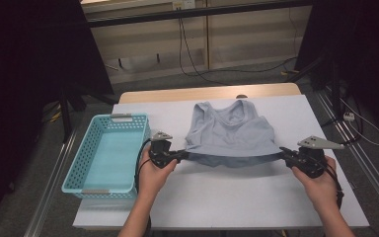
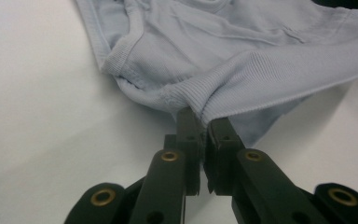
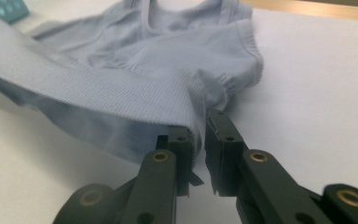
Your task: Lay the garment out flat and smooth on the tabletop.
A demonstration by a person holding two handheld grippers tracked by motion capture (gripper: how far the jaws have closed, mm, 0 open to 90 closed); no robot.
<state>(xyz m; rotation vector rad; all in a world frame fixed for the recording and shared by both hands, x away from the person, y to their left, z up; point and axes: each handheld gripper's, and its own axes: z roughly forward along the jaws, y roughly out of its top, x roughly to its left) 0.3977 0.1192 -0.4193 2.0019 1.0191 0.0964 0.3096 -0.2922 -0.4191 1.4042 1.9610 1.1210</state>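
- The worktop (image 1: 237,197) is a white rectangular surface; a strip of bare wood shows along its far edge
- A pale blue tank top (image 1: 232,131) lies on the worktop's far half, about midway between the left and right edges, neck toward the far edge; its near hem is lifted off the surface
- A turquoise perforated basket (image 1: 79,173) sits at the worktop's left edge, running toward the near left corner, just beside the top

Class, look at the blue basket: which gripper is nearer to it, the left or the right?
Left. The left gripper sits just beside the basket; the right gripper is across the top, far off.
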